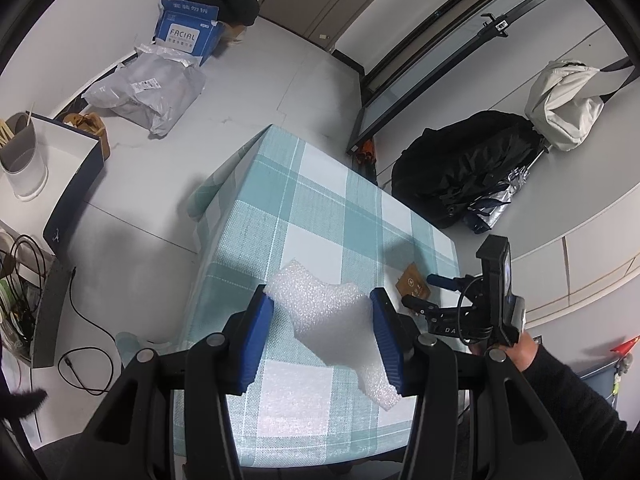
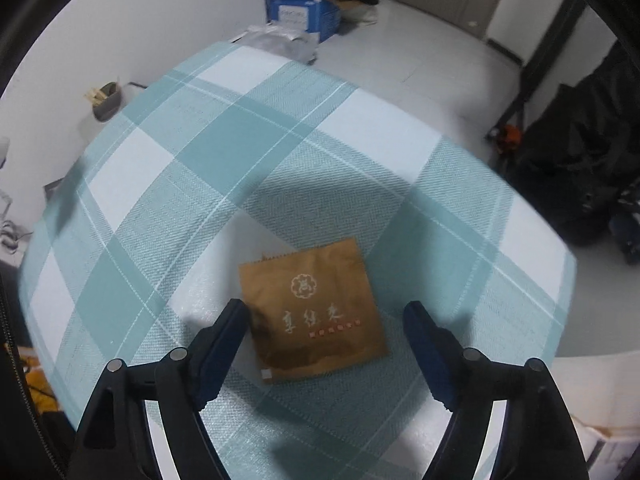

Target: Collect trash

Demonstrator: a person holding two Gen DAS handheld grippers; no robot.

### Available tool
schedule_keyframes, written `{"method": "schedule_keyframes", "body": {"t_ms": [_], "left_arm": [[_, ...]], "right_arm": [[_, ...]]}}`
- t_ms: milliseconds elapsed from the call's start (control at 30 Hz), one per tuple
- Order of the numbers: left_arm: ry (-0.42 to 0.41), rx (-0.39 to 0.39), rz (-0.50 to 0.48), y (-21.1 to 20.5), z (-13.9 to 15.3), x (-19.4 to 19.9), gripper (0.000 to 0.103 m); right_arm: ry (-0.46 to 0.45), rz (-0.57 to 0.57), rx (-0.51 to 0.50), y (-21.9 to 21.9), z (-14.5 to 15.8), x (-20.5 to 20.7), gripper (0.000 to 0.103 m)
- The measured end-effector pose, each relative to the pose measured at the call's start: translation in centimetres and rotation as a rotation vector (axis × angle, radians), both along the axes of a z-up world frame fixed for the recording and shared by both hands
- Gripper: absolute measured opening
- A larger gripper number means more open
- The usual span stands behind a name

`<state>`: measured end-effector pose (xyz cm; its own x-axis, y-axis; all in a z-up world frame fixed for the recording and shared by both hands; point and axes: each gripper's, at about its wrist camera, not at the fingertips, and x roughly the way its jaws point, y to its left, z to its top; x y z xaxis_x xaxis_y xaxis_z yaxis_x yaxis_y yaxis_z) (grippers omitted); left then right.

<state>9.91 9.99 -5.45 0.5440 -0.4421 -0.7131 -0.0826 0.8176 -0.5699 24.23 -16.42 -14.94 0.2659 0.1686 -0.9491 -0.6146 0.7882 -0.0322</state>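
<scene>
A white foam sheet (image 1: 328, 316) lies on the teal checked tablecloth (image 1: 304, 208). My left gripper (image 1: 322, 302) is open, its blue fingers on either side of the foam, close above it. A brown paper packet (image 2: 314, 308) with white print lies flat on the cloth (image 2: 248, 152). My right gripper (image 2: 326, 314) is open just above the packet, its fingers to the packet's left and right. The packet (image 1: 414, 284) and the right gripper's body (image 1: 480, 304) also show at the right in the left wrist view.
On the floor beyond the table lie a blue carton (image 1: 188, 32), a grey plastic mailer bag (image 1: 152, 92) and black bags (image 1: 464, 164). A white-topped box (image 1: 68, 168) with a grey cup (image 1: 20, 156) stands at the left. Cables (image 1: 80, 340) trail on the floor.
</scene>
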Motion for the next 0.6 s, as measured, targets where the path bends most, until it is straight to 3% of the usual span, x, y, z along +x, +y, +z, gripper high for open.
{"method": "schedule_keyframes", "body": {"t_ms": [200,400,600], "left_arm": [[0.010,0.010,-0.004,-0.4,-0.1,0.3,0.044],[0.022,0.021,-0.016,-1.0,-0.3,0.6,0.044],[0.025,0.029,-0.020,-1.5,-0.3,0.7,0.044]], "right_arm": [[-0.012,0.056,0.002,0.8,0.5,-0.7,0.064],[-0.020,0.042,0.017,0.5,0.5,-2.1,0.050],[-0.036,0.040,0.018,0.9,0.4,-2.9,0.046]]}}
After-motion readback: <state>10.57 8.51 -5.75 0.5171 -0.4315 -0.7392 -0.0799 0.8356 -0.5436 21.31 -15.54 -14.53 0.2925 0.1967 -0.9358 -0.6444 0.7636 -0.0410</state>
